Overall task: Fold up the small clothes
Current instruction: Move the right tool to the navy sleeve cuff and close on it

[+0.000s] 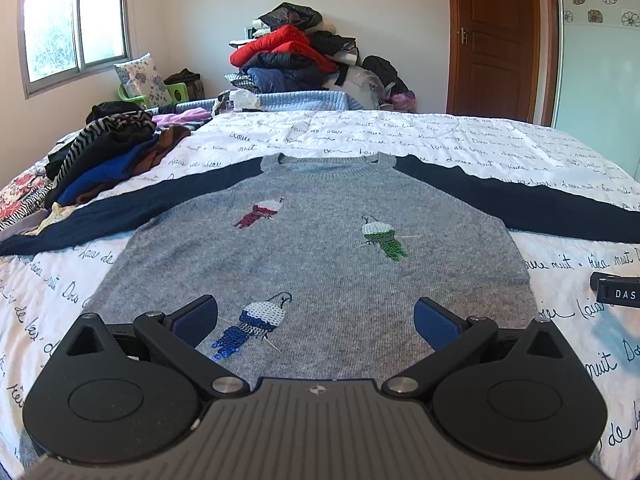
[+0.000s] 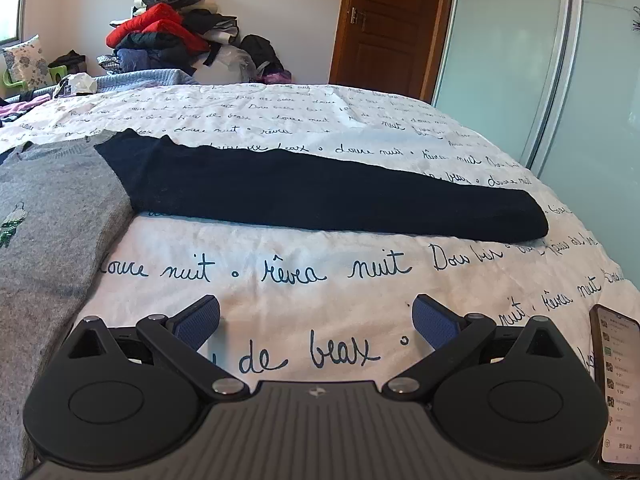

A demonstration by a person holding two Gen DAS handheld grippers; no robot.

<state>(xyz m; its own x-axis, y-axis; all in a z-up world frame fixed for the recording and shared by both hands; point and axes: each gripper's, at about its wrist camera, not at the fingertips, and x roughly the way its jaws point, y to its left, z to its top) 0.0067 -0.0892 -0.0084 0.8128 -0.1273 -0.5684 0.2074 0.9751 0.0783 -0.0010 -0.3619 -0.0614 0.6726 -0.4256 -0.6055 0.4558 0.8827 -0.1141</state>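
A small grey sweater with dark navy sleeves and three sequin birds lies flat, face up, on the bed, both sleeves spread sideways. My left gripper hovers open over the sweater's lower hem, nothing between its blue pads. In the right wrist view the sweater's grey body fills the left edge and its right sleeve stretches across the bedspread. My right gripper stands open above bare bedspread, to the right of the sweater's side and nearer than the sleeve.
The bedspread is white with dark script. Loose clothes are piled on the bed's left. A taller heap of garments stands behind the bed. A phone lies at the right edge. A wooden door is beyond.
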